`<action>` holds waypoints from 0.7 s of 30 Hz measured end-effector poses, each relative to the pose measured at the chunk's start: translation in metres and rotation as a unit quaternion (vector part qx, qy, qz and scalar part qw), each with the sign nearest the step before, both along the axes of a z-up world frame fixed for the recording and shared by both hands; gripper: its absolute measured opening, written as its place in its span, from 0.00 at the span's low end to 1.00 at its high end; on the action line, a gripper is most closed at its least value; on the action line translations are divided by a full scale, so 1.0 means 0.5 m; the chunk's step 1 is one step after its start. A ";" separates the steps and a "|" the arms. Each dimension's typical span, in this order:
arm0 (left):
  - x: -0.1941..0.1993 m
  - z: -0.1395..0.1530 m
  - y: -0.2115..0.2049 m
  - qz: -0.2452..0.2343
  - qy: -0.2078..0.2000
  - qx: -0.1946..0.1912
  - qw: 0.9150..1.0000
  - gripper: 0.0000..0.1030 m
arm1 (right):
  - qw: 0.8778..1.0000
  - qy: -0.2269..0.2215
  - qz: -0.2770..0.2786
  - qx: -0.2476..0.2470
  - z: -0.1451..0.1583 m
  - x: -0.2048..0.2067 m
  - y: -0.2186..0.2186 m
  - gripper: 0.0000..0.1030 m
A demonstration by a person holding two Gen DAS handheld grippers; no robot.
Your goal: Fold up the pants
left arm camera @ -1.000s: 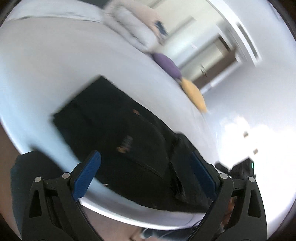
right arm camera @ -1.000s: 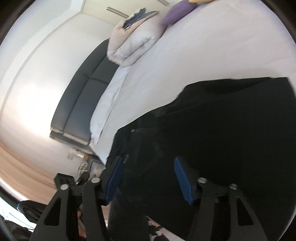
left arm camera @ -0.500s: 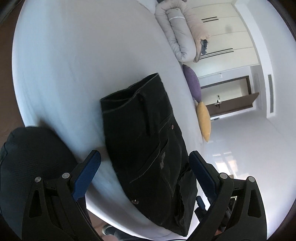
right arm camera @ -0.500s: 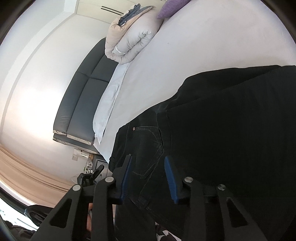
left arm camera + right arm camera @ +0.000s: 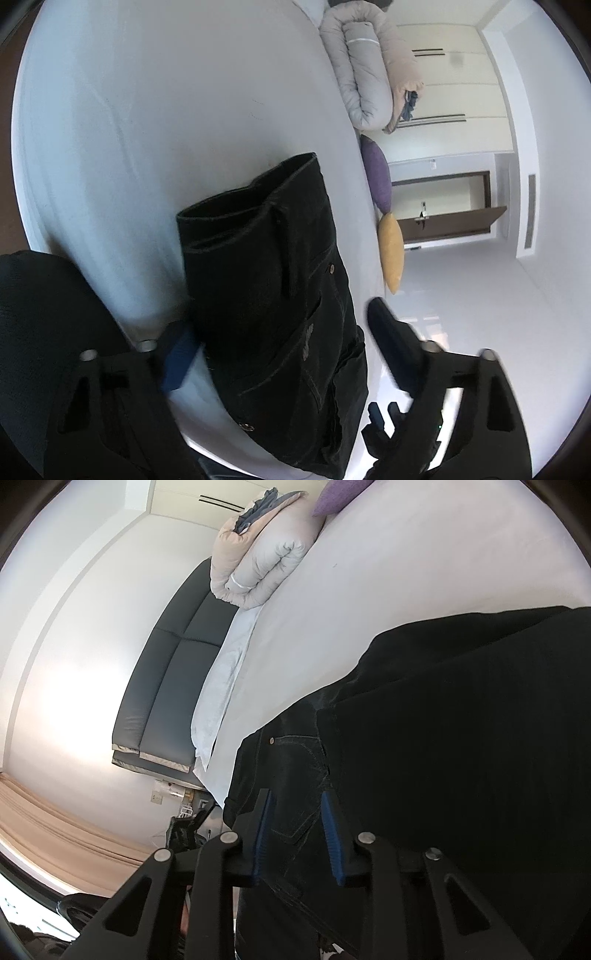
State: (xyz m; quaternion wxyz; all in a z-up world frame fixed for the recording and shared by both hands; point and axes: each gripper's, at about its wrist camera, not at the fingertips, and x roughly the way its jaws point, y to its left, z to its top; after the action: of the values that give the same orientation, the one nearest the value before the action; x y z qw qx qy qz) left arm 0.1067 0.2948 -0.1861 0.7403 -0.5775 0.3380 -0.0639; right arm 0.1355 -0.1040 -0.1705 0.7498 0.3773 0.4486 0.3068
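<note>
Black pants (image 5: 280, 302) lie folded on the white bed (image 5: 147, 129), near its edge. Right tongs (image 5: 297, 834) have just been closing over the pocket area, denim between the pads; can't tell if they pinch it. Left tongs (image 5: 280, 354) straddle the pants, also just closing, still apart. Rolled duvet (image 5: 365, 74), purple cushion (image 5: 376, 173), yellow cushion (image 5: 391, 251) at the far end.

Pants (image 5: 273, 295) on bed (image 5: 147, 129); rolled duvet (image 5: 365, 74) and cushions (image 5: 376, 173) beyond.
</note>
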 end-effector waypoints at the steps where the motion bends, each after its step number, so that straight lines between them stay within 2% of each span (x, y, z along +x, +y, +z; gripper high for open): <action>1: 0.001 -0.001 0.002 0.000 0.002 0.000 1.000 0.60 | 1.000 0.000 0.002 -0.001 0.000 0.002 0.004 0.28; 2: -0.007 -0.003 0.006 -0.001 0.004 0.002 1.000 0.54 | 1.000 0.001 0.004 -0.002 0.000 0.002 0.006 0.28; 3: -0.012 -0.003 0.009 -0.003 0.005 0.003 1.000 0.44 | 1.000 0.001 0.005 -0.003 0.000 0.004 0.009 0.28; 4: -0.019 -0.001 0.011 -0.003 0.006 0.004 1.000 0.40 | 1.000 0.001 0.007 -0.004 0.000 0.008 0.011 0.28; 7: -0.035 0.009 0.010 -0.004 0.004 0.016 1.000 0.33 | 1.000 0.002 0.014 -0.015 0.004 0.022 0.026 0.27; 10: -0.033 0.010 0.006 -0.009 0.002 0.040 0.999 0.33 | 0.999 0.003 0.028 -0.032 0.009 0.036 0.050 0.27; 12: -0.031 -0.008 0.009 -0.010 0.011 0.028 0.999 0.33 | 0.998 0.011 0.040 -0.043 0.005 0.052 0.072 0.27; 15: -0.032 -0.028 0.017 0.001 0.017 -0.013 1.000 0.35 | 0.997 0.028 0.050 -0.058 -0.013 0.070 0.099 0.27; 17: -0.029 -0.025 0.015 -0.004 0.019 -0.004 1.000 0.35 | 0.996 0.042 0.053 -0.059 -0.031 0.084 0.112 0.24; 20: -0.030 -0.023 0.015 -0.007 0.017 0.005 1.000 0.29 | 0.994 0.059 0.051 -0.071 -0.051 0.104 0.126 0.22; 21: -0.031 -0.022 0.015 -0.007 0.015 0.009 1.000 0.25 | 0.994 0.065 0.050 -0.078 -0.057 0.110 0.129 0.22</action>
State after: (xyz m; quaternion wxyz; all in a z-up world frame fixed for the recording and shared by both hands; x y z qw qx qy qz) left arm 0.0913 0.3024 -0.1969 0.7398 -0.5692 0.3541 -0.0571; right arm 0.1904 -0.0394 -0.1992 0.7300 0.3136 0.5374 0.2827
